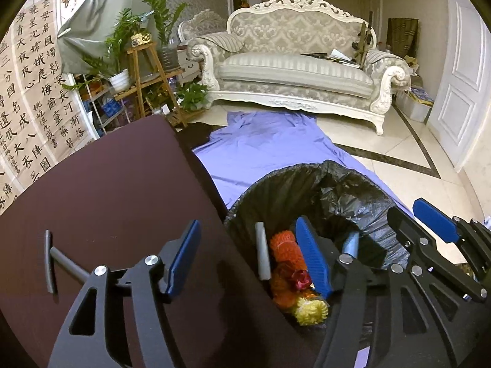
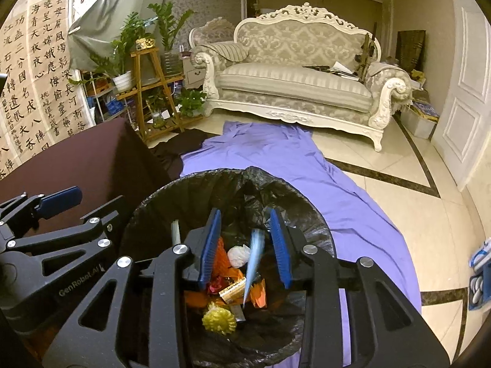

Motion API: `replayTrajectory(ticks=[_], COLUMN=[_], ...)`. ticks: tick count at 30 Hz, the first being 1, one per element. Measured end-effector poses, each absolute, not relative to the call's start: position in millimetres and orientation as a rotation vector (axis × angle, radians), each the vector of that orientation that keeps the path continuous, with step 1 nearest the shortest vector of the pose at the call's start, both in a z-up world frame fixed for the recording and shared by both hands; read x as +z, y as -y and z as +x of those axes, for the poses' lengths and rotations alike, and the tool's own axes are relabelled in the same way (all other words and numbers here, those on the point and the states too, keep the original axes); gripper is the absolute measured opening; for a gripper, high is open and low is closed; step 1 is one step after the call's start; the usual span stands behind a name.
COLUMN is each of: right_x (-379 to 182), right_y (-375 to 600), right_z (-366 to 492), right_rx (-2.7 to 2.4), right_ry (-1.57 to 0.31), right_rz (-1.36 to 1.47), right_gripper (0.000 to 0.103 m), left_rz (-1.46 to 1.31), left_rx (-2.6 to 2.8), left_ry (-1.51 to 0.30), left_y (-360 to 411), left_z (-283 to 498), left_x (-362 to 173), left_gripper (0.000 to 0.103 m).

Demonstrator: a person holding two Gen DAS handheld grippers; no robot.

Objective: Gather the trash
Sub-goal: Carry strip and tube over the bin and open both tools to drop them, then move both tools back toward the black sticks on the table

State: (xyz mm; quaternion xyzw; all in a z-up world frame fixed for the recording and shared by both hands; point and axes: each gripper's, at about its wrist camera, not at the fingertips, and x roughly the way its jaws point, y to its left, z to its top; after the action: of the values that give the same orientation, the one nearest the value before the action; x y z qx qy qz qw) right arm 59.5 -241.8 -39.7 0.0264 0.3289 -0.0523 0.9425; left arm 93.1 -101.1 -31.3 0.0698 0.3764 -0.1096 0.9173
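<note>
I am holding my left gripper (image 1: 248, 260) with its blue fingers (image 1: 184, 257) standing wide apart and nothing between the pads; it is hanging over the edge where the dark brown table (image 1: 107, 190) is meeting the trash bin (image 1: 307, 178). A grey tube (image 1: 262, 251) is showing blurred in the air just inside the bin's near rim, clear of both pads, and two more grey tubes (image 1: 53, 260) are lying crossed on the table top to the left of my left finger.

My right gripper (image 2: 245, 245) is pointing down into the bin's mouth, its fingers (image 2: 280, 245) standing partly apart. A pale blue item (image 2: 253, 254) is streaking blurred in the gap between them, and I am seeing neither pad pressing on it.

Below, the bin's black liner (image 2: 276, 202) is holding the collected trash (image 2: 233, 288): orange wrappers, a white crumpled wad, a red foil scrap, a small printed packet and a yellow spiky ball (image 2: 218, 319).

The bin is sitting on a purple sheet (image 2: 276, 153) that is spreading across the tiled floor (image 2: 399, 184) toward an ornate cream sofa (image 2: 294, 70). Potted plants on a wooden stand (image 2: 150, 70) are standing left of the sofa, with calligraphy sheets (image 2: 33, 70) hanging on the left wall.
</note>
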Motion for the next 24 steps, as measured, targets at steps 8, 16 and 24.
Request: replayTrajectory(ticks=[8, 16, 24], right_x=[-37, -31, -25], right_y=[240, 230, 187], right_z=[55, 48, 36], right_rx=[-0.114, -0.094, 0.007], right_ry=[-0.663, -0.66, -0.662], right_rz=[0.052, 0.058, 0.03], right_gripper=[0.033, 0.034, 0.041], left_rz=[0.134, 0.103, 0.062], left_rx=[-0.221, -0.196, -0.122], left_ry=[-0.772, -0.775, -0.794], left_y=[96, 76, 28], left_z=[91, 79, 65], left_x=[-29, -23, -24], left_gripper=[0.07, 0.072, 0.072])
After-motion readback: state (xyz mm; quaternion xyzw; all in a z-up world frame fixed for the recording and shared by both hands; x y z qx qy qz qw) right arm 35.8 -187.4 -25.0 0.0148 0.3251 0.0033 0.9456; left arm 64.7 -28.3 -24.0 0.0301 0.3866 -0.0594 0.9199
